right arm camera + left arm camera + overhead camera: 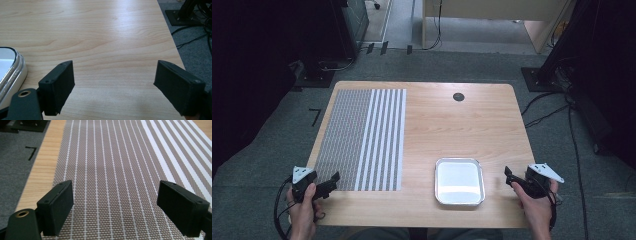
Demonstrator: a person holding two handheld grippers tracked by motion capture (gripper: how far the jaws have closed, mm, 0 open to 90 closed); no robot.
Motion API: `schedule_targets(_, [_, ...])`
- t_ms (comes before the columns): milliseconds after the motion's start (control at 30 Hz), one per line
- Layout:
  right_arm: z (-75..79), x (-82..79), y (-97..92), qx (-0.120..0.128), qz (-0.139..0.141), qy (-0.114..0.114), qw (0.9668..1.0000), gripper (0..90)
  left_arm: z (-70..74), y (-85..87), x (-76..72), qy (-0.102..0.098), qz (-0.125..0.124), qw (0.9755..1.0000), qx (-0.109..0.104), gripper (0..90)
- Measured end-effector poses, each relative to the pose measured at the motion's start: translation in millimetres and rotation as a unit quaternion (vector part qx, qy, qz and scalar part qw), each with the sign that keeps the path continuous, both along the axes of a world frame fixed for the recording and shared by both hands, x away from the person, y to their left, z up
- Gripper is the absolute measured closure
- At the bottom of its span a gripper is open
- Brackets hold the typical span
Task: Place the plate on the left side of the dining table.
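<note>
Woven brown-and-white striped rectangular placemat [362, 140] on the left half of the light wooden worktop [452, 125], long axis near-to-far. Left gripper [333, 181], jaws released and empty, hovers at its near edge; right gripper [508, 178], likewise released, lies beside the shallow silver metal tray [459, 199].

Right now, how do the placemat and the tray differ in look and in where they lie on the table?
The placemat is flat, woven and striped grey and white; the tray is shiny metal with a raised rim. The placemat is long, running from the table's far edge almost to the near edge on the left half; the tray is smaller and sits near the front, right of centre. Both are empty and lie untouched on the table.
</note>
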State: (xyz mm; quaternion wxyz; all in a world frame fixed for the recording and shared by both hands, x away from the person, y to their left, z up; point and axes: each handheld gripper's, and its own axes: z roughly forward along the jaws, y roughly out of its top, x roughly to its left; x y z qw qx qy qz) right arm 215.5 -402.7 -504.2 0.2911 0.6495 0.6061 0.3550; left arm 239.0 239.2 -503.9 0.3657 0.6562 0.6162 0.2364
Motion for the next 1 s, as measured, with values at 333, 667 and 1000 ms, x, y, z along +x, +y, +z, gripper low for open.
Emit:
schedule_targets(333, [5.0, 0.5, 8.2, 0.026, -0.003, -0.01, 0.9996, 18.0, 4.2, -19.4, 0.2, -0.004, -0.016, 0.9998, -0.013, 13.1])
schedule_targets(667, [7.0, 1.7, 16.3, 0.025, -0.003, -0.012, 0.9996, 19.3, 4.3, -37.5, 0.4, -0.004, -0.03, 0.9995, -0.009, 12.3])
schedule_targets(1000, [5.9, 3.4, 30.6, 0.017, 0.008, -0.009, 0.9998, 19.1, 4.0, -56.4, 1.3, -0.003, -0.044, 0.999, -0.01, 12.3])
